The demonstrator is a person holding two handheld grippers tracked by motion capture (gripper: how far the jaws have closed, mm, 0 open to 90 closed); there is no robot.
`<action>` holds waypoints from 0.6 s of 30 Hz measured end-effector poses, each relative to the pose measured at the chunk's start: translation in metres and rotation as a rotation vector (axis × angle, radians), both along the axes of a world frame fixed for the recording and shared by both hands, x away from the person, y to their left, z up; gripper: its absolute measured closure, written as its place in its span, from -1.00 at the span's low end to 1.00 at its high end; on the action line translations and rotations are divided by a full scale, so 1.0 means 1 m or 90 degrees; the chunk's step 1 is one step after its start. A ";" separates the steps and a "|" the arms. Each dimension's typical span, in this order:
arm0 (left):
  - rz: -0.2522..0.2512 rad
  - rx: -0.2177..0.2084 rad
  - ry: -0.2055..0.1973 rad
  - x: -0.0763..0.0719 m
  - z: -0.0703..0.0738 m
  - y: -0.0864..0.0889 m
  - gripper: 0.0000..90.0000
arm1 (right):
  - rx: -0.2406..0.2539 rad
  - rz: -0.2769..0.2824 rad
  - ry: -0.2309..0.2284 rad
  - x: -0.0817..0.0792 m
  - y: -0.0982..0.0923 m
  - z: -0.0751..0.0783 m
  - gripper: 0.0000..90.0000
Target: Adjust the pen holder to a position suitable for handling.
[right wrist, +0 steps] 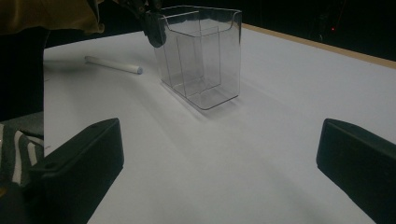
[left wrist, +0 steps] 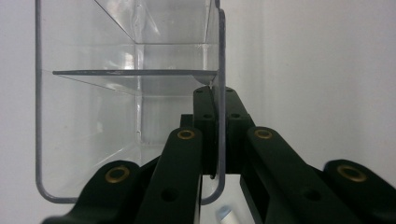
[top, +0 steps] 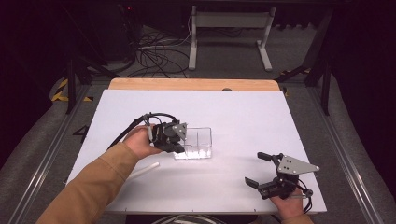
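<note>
Clear box [top: 197,143] sat upright near the middle of the white bench [top: 243,112], divided inside into compartments by clear partitions. My left hand-held gripper [top: 180,140] was clamped on its left end wall; in the left gripper view the jaws were pinched tight on that thin wall [left wrist: 219,93], one jaw inside the box, one outside. Left hand [top: 140,142] was wrapped round the gripper body, with the cable [top: 140,122] looping off behind it.

A white stick [top: 144,168], chalk or a marker (couldn't tell which), lay flat on the bench just beside the box's near left corner, apart from it. In the right gripper view it [right wrist: 112,64] lay left of the box [right wrist: 201,56].

My right hand-held gripper [top: 261,169] hung over the near right part of the bench, well apart from the box, jaws spread wide with nothing between them. The right gripper view showed bare bench between the two jaws.

Wooden edge [top: 194,84] ran along the bench's far side.
</note>
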State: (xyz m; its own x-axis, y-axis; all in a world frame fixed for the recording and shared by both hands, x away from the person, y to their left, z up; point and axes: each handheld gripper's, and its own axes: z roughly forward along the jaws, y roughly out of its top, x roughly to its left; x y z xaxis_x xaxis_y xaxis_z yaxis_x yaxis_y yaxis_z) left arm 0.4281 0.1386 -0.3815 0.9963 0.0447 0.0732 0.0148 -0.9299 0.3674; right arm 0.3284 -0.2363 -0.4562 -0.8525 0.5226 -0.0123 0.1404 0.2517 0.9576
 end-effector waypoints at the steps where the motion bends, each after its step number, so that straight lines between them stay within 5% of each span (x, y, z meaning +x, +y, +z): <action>1: 0.000 0.001 -0.001 0.000 -0.001 0.000 0.96 | 0.000 0.000 0.000 0.000 0.000 0.000 -0.97; 18: -0.005 -0.017 -0.010 0.003 -0.002 0.003 0.80 | 0.002 0.000 0.003 0.000 0.000 0.000 -0.97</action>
